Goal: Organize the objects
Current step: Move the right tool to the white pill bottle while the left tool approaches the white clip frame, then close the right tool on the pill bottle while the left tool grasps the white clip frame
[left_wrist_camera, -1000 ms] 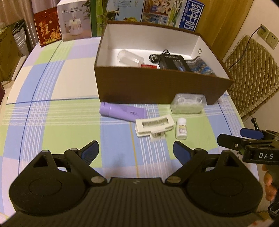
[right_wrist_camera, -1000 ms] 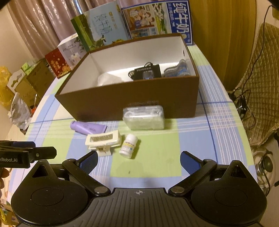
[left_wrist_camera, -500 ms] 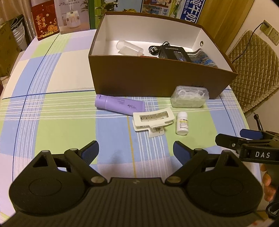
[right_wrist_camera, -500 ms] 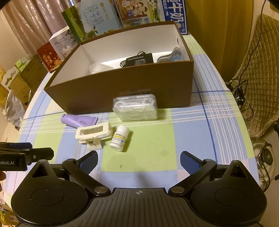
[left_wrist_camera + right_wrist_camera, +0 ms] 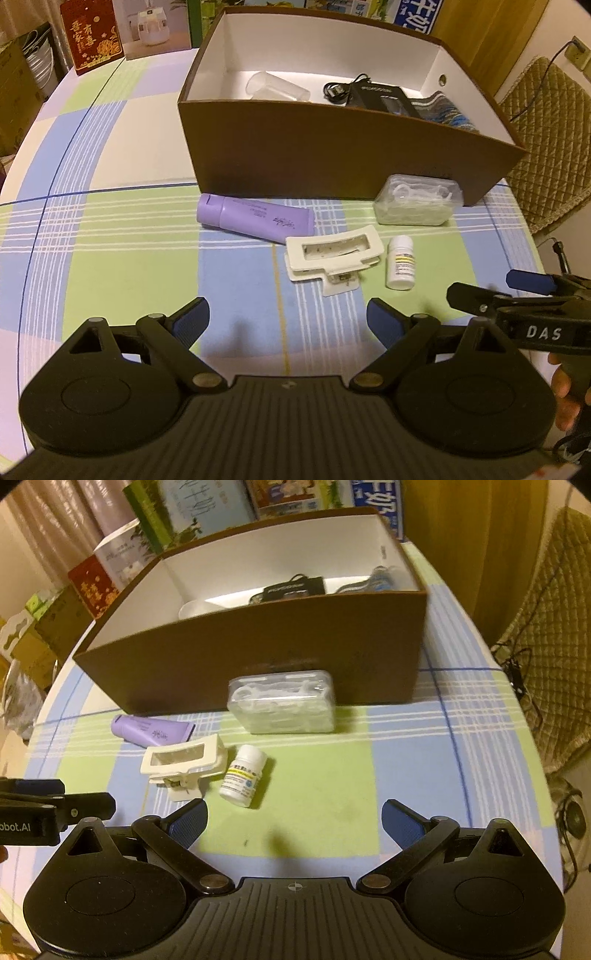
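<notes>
Left wrist view. Left tongs (image 5: 288,319): spread wide, empty, above the counter (image 5: 110,236). Brown box (image 5: 343,158): open, already holding a clear cup (image 5: 275,86), a black case (image 5: 384,98) with cable, and a patterned cloth (image 5: 447,110). Still outside, in front of its near wall: purple tube (image 5: 255,219), white hair clip (image 5: 332,258), small pill bottle (image 5: 400,262), clear floss-pick box (image 5: 417,199).

Right wrist view. Right tongs (image 5: 294,821): released, empty, nearest the pill bottle (image 5: 243,775). Floss-pick box (image 5: 282,705) just beside the box wall (image 5: 258,653). Judged partly done: four items left.
</notes>
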The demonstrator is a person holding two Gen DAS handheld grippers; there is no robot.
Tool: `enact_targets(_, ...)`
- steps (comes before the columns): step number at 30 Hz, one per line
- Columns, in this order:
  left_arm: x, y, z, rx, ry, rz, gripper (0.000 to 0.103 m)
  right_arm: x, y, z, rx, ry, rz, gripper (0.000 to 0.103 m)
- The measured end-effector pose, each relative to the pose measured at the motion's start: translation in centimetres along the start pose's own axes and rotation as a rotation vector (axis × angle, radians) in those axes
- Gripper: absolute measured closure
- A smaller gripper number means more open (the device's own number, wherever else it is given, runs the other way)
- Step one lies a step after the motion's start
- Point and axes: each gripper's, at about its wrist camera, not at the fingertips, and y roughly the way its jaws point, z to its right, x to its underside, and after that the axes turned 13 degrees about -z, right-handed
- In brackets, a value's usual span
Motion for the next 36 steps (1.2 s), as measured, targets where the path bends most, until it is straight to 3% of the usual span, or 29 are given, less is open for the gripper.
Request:
enact_targets(3,-0.2,0.4,-0.4,-0.011,-0.011,-0.008,0.013,-0.3,1.1,-0.9,0.006,-0.033,-0.004,0.006)
enact_targets(5,-0.3,0.7,-0.6,-0.014,-0.017,-0.011,0.013,-0.5,1.9,-1.6,0.011,-0.062,-0.007,0.019)
enact_targets(8,-0.5,1.0,-0.9,-0.015,-0.023,-0.013,0.013,-0.9,2.9,-2.6,0.027,-0.101,-0.010,0.031)
enact_targets(18,-1.2,1.9,-1.2,-0.011,-0.024,-0.029,0.013,-1.9,5.2,-3.5,0.016,-0.119,-0.025,0.062)
enact_targets(20,-1.4,2.1,-1.0,-0.007,-0.021,-0.031,0.013,-2.0,5.4,-3.5,0.014,-0.126,-0.033,0.077)
enact_targets(36,-3.5,5.7,2.6,-0.001,0.064,-0.070,0.007,-1.5,4.1,1.9,0.076,-0.032,-0.049,0.079)
